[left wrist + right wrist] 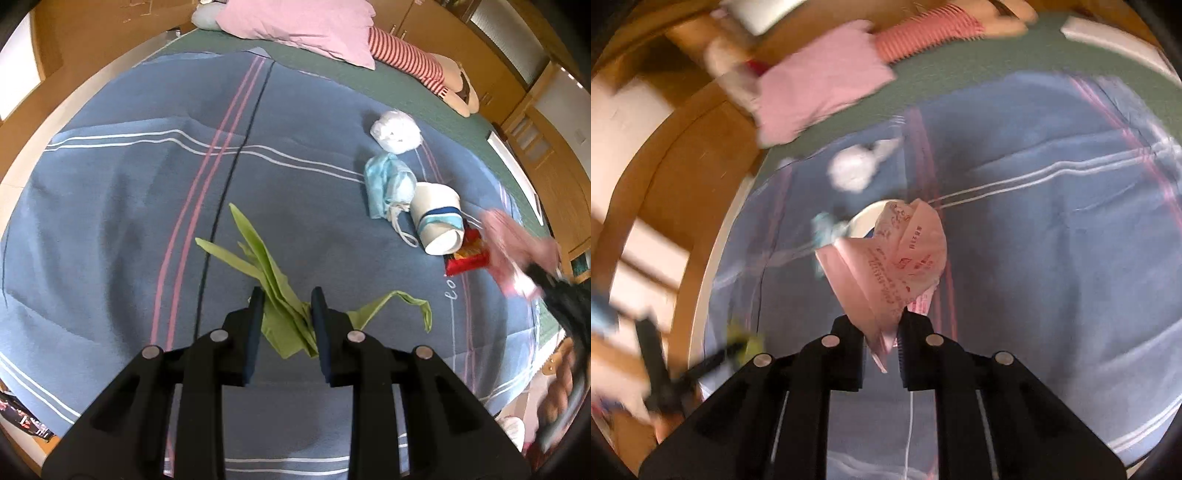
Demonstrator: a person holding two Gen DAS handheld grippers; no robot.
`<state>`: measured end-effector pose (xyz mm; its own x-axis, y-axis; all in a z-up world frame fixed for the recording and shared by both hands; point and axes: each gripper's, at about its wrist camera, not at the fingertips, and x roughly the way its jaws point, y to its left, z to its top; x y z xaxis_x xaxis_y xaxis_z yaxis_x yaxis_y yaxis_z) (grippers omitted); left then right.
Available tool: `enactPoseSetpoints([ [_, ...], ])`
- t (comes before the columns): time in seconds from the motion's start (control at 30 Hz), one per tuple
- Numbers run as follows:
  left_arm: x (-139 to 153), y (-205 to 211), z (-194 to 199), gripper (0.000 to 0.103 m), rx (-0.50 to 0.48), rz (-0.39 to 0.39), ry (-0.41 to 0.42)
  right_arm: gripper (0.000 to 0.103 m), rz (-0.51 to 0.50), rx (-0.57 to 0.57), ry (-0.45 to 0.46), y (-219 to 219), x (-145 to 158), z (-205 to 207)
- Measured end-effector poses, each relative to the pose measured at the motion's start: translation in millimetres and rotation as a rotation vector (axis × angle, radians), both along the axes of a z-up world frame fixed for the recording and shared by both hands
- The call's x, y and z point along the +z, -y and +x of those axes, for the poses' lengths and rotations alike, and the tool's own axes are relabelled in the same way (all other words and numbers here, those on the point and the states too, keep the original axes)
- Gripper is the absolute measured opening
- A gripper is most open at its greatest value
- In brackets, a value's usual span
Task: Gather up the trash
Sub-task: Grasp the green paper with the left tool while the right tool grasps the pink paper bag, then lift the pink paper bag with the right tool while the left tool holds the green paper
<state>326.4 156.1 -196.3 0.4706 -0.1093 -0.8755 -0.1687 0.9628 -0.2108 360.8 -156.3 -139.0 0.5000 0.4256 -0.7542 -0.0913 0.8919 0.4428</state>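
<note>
A green paper napkin [284, 314] is clamped between the fingers of the left gripper [287, 301]. Its long axis runs away from the gripper: two narrow pointed strips reach toward the far left, while a thinner strip trails off to the right and curls down at its tip. The bunched near end lies between the pads.

In the right wrist view a pink printed paper bag [890, 262] is grasped by the right gripper [882, 325], whose fingers are closed on its lower, pinched corner. The bag widens away from the gripper, so its long axis points up and away, along the fingers. This view is blurred.

Both items are seen over a blue blanket [122, 206] with pink and white stripes, spread on a bed with a green cover [406, 88]. On the blanket, to the far right of the left gripper, other trash is seen in a row: a crumpled white tissue [396, 131] farthest, a blue face mask [386, 184] just nearer, then a white paper cup [437, 218] with blue bands, lying on its side with its open mouth toward the near right, and a red snack wrapper [467, 256] touching the cup's mouth. A pink pillow [299, 26] and a doll with red-striped legs [410, 61] are seen at the far end of the bed.
</note>
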Motion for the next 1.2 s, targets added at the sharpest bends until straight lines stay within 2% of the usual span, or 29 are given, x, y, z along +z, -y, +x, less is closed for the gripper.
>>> enactPoseSetpoints([
  [0.03, -0.5, -1.2, -0.6, 0.027, 0.004, 0.004, -0.001, 0.015, -0.096, 0.05, 0.052, -12.7, 8.9, -19.1],
  [0.1, -1.2, -3.0, -2.0, 0.027, 0.007, 0.005, -0.003, 0.015, -0.197, 0.138, 0.078, -35.3, 10.2, -43.9],
  [0.17, -0.6, -3.7, -3.5, 0.027, 0.008, 0.012, 0.0, 0.015, -0.251, 0.219, 0.063, -52.9, 1.3, -61.0],
  [0.23, -0.1, -5.5, -5.4, 0.027, 0.008, 0.014, 0.004, 0.017, -0.297, 0.253, 0.043, -63.6, -11.0, -73.8],
  [0.27, -0.4, -6.4, -6.3, 0.027, 0.009, 0.015, 0.005, 0.021, -0.288, 0.282, 0.022, -69.4, -19.0, -80.8],
  [0.33, -1.5, -9.7, -8.8, 0.027, 0.014, 0.021, 0.004, 0.045, -0.243, 0.308, -0.01, -72.0, -28.6, -87.9],
  [0.37, -2.0, -12.7, -10.2, 0.027, 0.019, 0.021, 0.001, 0.065, -0.231, 0.298, -0.006, -69.0, -29.2, -94.3],
  [0.4, -2.0, -15.0, -10.7, 0.027, 0.022, 0.019, 0.001, 0.073, -0.204, 0.284, 0.01, -67.3, -26.1, -98.0],
  [0.53, -0.6, -22.3, -13.7, 0.028, 0.037, 0.016, 0.005, 0.074, 0.003, 0.183, 0.048, -45.9, -13.2, -101.8],
  [0.6, -1.0, -23.0, -13.8, 0.028, 0.036, 0.016, 0.003, 0.074, 0.119, 0.079, 0.058, -26.7, -10.4, -100.4],
  [0.63, -1.3, -22.4, -13.9, 0.028, 0.033, 0.017, 0.003, 0.074, 0.128, 0.021, 0.049, -20.1, -12.3, -98.8],
  [0.8, -1.5, -19.0, -14.3, 0.028, 0.02, 0.026, 0.002, 0.074, 0.003, -0.105, -0.092, -30.3, -42.5, -77.8],
  [0.93, -2.5, -18.7, -15.3, 0.028, 0.009, 0.029, -0.003, 0.074, 0.015, -0.075, -0.137, -53.1, -61.4, -71.1],
  [1.03, -5.3, -15.5, -15.6, 0.028, -0.015, 0.034, -0.014, 0.074, -0.047, -0.035, -0.154, -76.8, -69.4, -65.1],
  [1.07, -5.8, -14.7, -15.5, 0.028, -0.021, 0.033, -0.016, 0.071, -0.078, -0.024, -0.157, -83.5, -72.5, -64.1],
  [1.17, -7.0, -13.9, -15.4, 0.028, -0.028, 0.024, -0.023, 0.044, -0.113, 0.028, -0.152, -97.5, -79.4, -66.0],
  [1.2, -7.6, -13.5, -15.2, 0.028, -0.028, 0.024, -0.024, 0.039, -0.101, 0.043, -0.15, -99.3, -80.5, -67.7],
])
